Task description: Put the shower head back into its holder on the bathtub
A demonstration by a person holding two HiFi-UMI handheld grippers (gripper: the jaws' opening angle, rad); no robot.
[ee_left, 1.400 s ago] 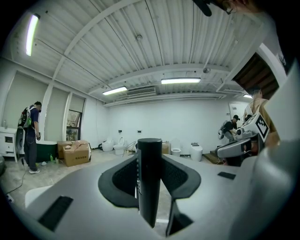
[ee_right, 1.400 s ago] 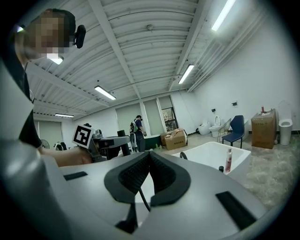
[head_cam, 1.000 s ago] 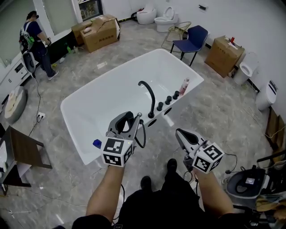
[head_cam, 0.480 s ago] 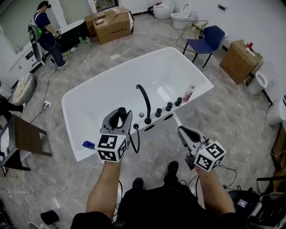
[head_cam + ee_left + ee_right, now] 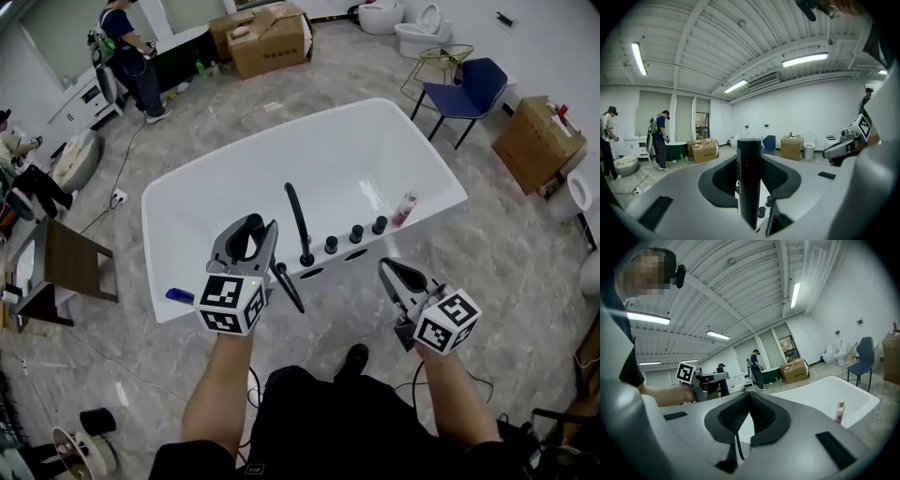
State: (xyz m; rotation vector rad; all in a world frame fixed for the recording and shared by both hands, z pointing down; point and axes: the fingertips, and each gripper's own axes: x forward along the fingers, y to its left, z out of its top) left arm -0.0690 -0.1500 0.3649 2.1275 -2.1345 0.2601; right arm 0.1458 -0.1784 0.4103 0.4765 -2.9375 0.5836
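The shower head (image 5: pixel 749 187) is gripped upright between the pads of the left gripper (image 5: pixel 749 159). The jaws are parted roughly halfway and closed against the black handle on both sides. A black hose (image 5: pixel 291 291) can be seen hanging off it in a loop, just beside the gripper's marker cube.

The right gripper (image 5: pixel 749 397) is pinched shut, pads meeting, with nothing caught between them. It's held level out past the bathtub's near-right side, well apart from the left one.

In the head view the shower head is carried over the near rim of the bathtub (image 5: pixel 178 314), just left of the curved black faucet (image 5: pixel 298 220) and not touching it. Three black knobs (image 5: pixel 356 233) are lined up to the right of the faucet on that same rim. Two dark oval openings (image 5: pixel 311 274) are seen just below them on the near edge; which one is the holder can't be told. A pink bottle (image 5: pixel 405 208) is stood on the rim past the last knob, and a small blue thing (image 5: pixel 180 296) is parked at the near-left corner.

Room-wise, grey stone floor (image 5: pixel 506 244) is left open on the near and right sides of the tub. A wooden table (image 5: pixel 70 267) is set near the left end. A blue chair (image 5: pixel 466 94) and cardboard boxes (image 5: pixel 267 37) are kept well apart, beyond the far side.
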